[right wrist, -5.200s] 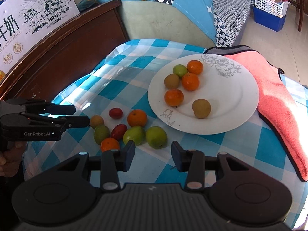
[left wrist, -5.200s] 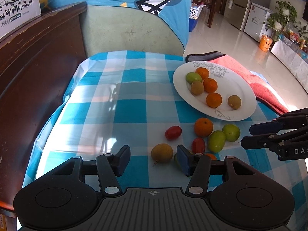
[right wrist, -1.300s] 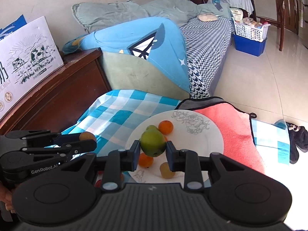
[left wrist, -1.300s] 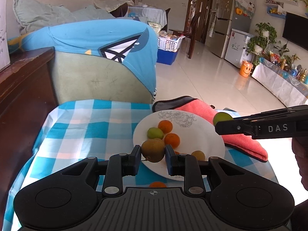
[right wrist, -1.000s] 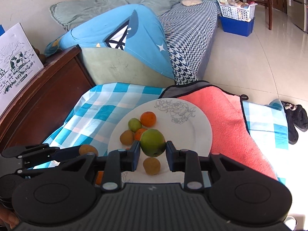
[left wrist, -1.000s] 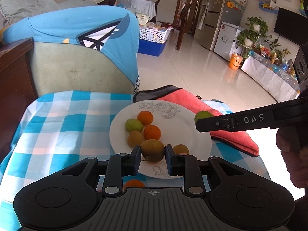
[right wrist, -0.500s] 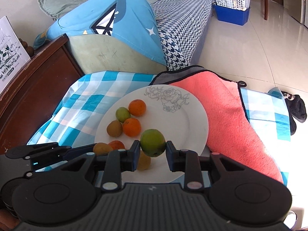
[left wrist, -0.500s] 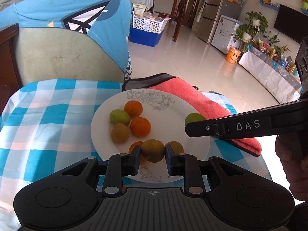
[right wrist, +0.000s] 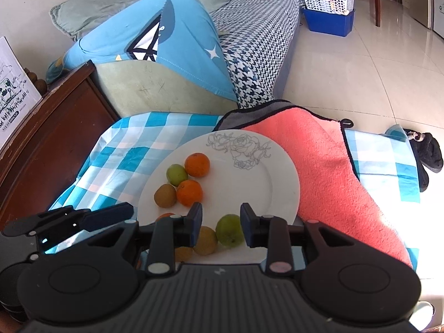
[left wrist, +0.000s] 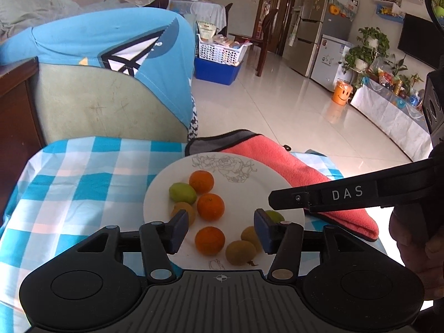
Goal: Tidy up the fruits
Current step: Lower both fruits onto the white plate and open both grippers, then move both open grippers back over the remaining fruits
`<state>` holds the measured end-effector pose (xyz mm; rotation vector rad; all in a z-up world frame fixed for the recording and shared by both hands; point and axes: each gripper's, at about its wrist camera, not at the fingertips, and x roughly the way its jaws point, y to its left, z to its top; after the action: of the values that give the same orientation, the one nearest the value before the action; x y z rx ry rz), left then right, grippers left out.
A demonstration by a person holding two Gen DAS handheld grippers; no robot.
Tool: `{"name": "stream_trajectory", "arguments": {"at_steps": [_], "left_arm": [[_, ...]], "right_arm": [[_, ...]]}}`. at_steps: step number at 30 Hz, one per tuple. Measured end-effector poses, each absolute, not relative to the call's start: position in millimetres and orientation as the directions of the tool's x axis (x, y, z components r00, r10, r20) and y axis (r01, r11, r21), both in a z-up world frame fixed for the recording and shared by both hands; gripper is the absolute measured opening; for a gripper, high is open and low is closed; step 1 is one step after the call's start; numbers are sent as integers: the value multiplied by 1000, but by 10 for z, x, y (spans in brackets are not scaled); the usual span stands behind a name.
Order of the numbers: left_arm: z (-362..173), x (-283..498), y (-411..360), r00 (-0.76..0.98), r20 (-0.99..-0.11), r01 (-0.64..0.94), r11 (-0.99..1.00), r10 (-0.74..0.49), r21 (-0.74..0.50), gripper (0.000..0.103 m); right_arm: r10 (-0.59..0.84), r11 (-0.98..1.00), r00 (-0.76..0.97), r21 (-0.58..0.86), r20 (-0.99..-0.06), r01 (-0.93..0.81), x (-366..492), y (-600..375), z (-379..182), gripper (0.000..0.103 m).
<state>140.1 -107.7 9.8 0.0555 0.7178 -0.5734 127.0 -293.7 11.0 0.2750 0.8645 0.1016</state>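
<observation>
Both fruits that were clamped half a second ago have been let go over the white plate (left wrist: 166,191). The left gripper (left wrist: 219,229), low in the middle of the left wrist view, is seen with its jaws opening and nothing between the pads; the brown fruit (left wrist: 240,252) it carried now lies on the plate below and slightly right of the gap. The right gripper (right wrist: 220,226) is also opening, its jaws parted a little; the green fruit (right wrist: 229,231) sits between them on the plate's near rim, with no pad seen pressing on it. Two more pieces have thus been added to the plate, and the next step is judged to be a return for any fruit left on the tabletop, which is out of view here.

The plate is glossy, round glazed ware with a grey line-drawn rose. The oranges (left wrist: 210,206) are dimpled and spherical, the green fruits smooth and slightly oval, the brown ones matt. A checked blue plastic cloth (left wrist: 83,183) covers the tabletop; a fleecy pink towel (right wrist: 333,172) lies at the right.
</observation>
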Motion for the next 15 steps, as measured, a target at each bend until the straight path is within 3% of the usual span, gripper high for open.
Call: {"name": "stream_trajectory", "arguments": {"at_steps": [2, 15], "left_arm": [[167, 1398, -1006, 619, -633, 494, 857, -465, -146, 61], [398, 1192, -373, 654, -648, 405, 904, -390, -136, 64]], "right_arm": [[202, 959, 653, 282, -730, 19, 1258, -2931, 135, 32], [242, 951, 666, 307, -706, -20, 999, -2800, 251, 35]]}}
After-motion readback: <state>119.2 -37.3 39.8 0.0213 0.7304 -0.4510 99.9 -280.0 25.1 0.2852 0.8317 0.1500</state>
